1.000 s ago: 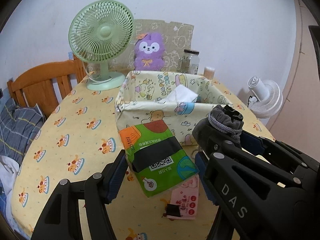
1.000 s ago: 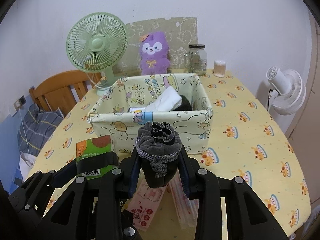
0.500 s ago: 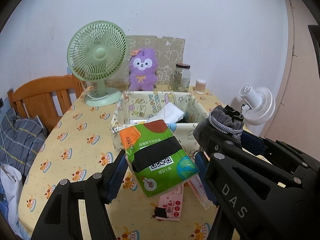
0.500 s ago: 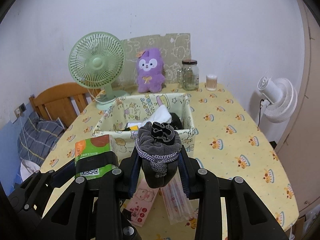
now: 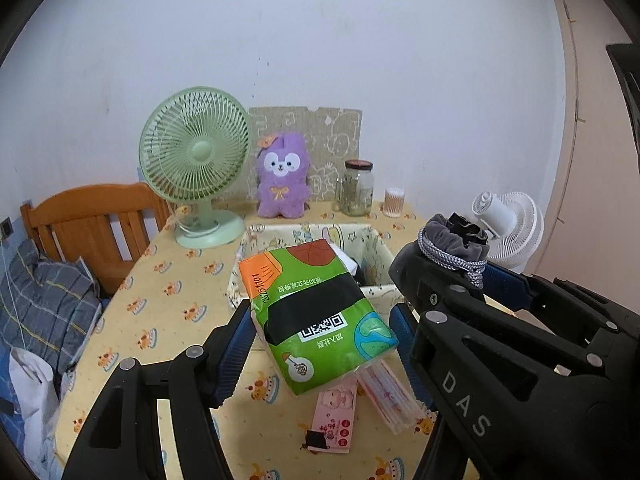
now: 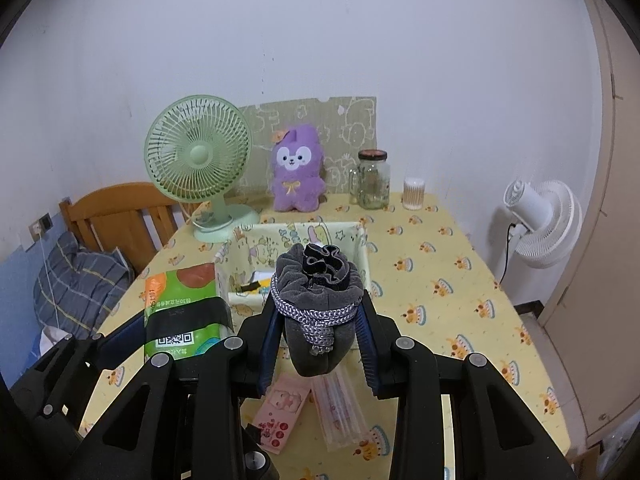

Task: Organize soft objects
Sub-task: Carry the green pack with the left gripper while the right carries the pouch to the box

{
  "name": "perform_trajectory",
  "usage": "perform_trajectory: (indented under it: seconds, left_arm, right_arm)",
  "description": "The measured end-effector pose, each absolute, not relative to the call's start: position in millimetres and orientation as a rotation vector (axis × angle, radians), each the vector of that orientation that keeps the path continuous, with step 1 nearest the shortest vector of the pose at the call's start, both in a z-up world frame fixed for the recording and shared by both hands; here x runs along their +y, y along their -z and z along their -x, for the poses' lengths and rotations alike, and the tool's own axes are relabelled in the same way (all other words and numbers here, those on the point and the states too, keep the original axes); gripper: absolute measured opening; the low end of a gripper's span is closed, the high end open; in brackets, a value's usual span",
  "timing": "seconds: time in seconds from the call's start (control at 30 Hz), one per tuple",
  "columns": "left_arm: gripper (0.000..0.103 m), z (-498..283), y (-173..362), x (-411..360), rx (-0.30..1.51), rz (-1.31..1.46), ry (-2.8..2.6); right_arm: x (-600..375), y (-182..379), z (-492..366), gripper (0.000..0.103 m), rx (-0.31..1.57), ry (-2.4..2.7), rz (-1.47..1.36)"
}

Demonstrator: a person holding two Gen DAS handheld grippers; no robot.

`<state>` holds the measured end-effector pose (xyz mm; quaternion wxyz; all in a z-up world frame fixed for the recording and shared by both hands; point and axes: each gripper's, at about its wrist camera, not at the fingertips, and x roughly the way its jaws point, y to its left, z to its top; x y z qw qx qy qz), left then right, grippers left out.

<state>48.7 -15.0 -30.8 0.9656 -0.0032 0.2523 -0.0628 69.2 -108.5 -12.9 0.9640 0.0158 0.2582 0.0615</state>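
Note:
My left gripper (image 5: 320, 328) is shut on a green tissue pack (image 5: 316, 312), held tilted in the air above the table. The right gripper (image 6: 318, 332) is shut on a grey drawstring pouch (image 6: 318, 312) bound with a silver cord. Both are raised over the near side of the table, side by side; the pouch (image 5: 454, 248) shows at the right of the left wrist view and the tissue pack (image 6: 180, 312) at the left of the right wrist view. Beyond them stands the yellow fabric basket (image 6: 362, 240) with white and dark items inside. A purple plush toy (image 6: 296, 168) sits against the back wall.
On the yellow tablecloth below lie a pink packet (image 6: 282, 416) and a clear sleeve of straws (image 6: 340, 412). A green fan (image 6: 200, 160), a glass jar (image 6: 372, 180) and a cotton swab tub (image 6: 414, 194) stand at the back. A wooden chair (image 5: 96, 220) is left, a white fan (image 6: 540, 220) right.
Both grippers have risen and pulled back from the basket with their loads; the basket and table look lower and farther away. Neither grip has changed.

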Motion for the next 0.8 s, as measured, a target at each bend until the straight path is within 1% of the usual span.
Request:
perform_trajectory:
  seconds: [0.43,0.8]
  left_arm:
    - [0.07,-52,18,-13,0.474,0.005,0.129]
    - [0.07,-68,19,-12,0.476,0.003,0.136]
  right_arm:
    - [-107,-6,-69,0.038,0.484,-0.123,-0.029]
    - [-104,-7,-85,0.038,0.487,-0.109,-0.026]
